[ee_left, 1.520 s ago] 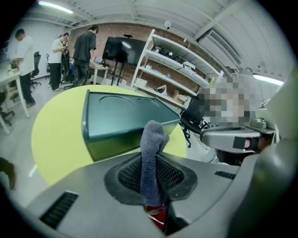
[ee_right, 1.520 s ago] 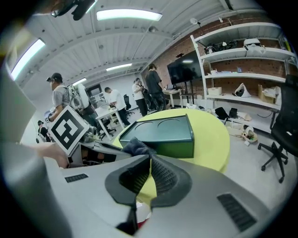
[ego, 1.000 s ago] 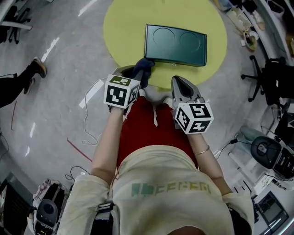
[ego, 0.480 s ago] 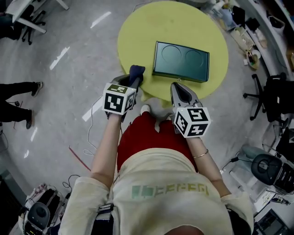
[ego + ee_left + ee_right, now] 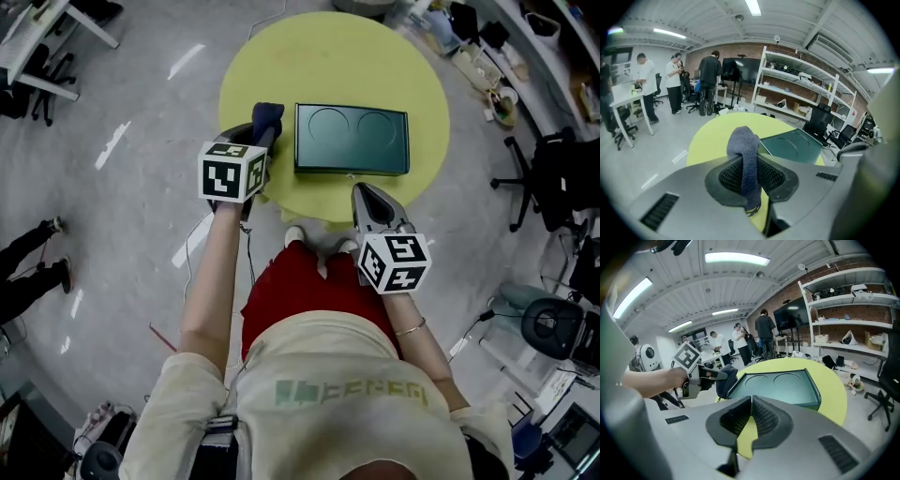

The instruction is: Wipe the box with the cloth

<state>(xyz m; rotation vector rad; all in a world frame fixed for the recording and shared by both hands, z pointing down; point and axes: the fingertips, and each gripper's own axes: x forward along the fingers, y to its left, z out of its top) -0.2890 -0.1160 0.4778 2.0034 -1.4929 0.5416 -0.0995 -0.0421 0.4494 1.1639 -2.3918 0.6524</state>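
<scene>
Since earlier, we moved left gripper forward: jaws pinch dark blue cloth just beside green box, poised to wipe. Box mid yellow table. Right gripper jaws together, empty, held back.

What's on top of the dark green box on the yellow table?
Nothing: the dark green rectangular box shows a bare top with two moulded circles. The dark blue cloth, in the left gripper, is beside its left end. Its inside is hidden.
</scene>
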